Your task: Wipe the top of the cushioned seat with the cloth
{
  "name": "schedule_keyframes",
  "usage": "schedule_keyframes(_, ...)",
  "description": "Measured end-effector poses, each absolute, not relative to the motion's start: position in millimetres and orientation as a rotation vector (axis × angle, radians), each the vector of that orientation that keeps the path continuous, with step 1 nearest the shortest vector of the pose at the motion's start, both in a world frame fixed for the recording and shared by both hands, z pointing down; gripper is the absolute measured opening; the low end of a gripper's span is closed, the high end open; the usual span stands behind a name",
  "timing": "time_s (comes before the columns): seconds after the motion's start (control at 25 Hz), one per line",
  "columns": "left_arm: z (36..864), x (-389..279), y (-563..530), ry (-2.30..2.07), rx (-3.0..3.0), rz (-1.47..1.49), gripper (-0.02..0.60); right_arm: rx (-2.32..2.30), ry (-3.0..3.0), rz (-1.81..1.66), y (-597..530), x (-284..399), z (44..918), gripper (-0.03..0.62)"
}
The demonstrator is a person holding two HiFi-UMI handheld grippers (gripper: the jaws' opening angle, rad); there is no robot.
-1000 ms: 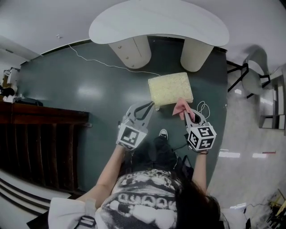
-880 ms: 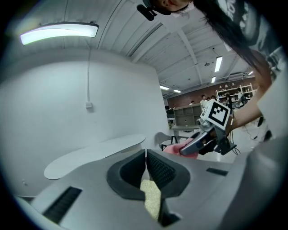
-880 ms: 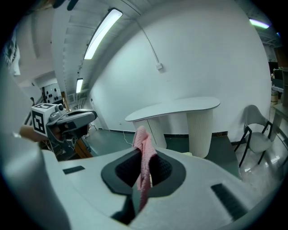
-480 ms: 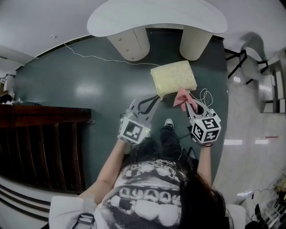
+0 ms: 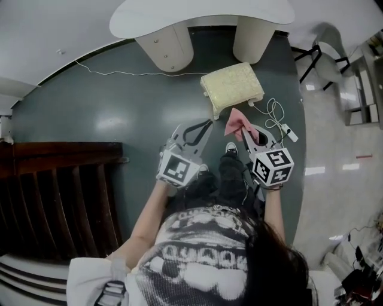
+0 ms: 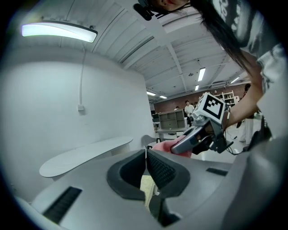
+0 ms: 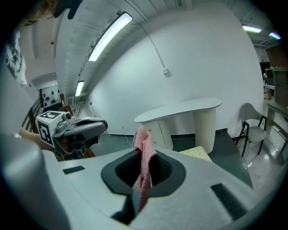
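While right tongs (image 5: 245, 131) pinch the cloth (image 5: 234, 122), left tongs (image 5: 203, 125) are closed, empty.

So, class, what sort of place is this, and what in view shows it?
Probably an office or lab-type workroom: a curved white desk, strip ceiling lights, and open shelving with people standing far behind.

Dark green floor (image 5: 119, 95); white curved table (image 5: 197, 15) on two pedestals; wooden railing (image 5: 60, 179) left.
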State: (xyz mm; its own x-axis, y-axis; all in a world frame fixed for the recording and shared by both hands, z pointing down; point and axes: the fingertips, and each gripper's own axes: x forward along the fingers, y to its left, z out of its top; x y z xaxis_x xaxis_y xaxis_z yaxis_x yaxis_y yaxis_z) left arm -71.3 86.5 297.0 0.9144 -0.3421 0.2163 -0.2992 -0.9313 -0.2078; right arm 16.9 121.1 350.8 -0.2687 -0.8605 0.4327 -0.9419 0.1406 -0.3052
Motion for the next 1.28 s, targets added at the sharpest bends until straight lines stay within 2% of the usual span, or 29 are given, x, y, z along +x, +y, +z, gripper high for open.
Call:
schedule_keyframes(0.52, 296.1, -120.7, 120.5, 0.468, -2.918, -0.328, 0.008, 1.817, -2.213, 0.659, 161.2, -38.8, 337.5, 0.011)
schedule_keyframes(1.28, 284.2, -110.5, 145.7, 0.376, -2.91, -0.258, 0.008, 1.85, -2.189, 0.587, 173.5, -40.2, 320.7, 0.011)
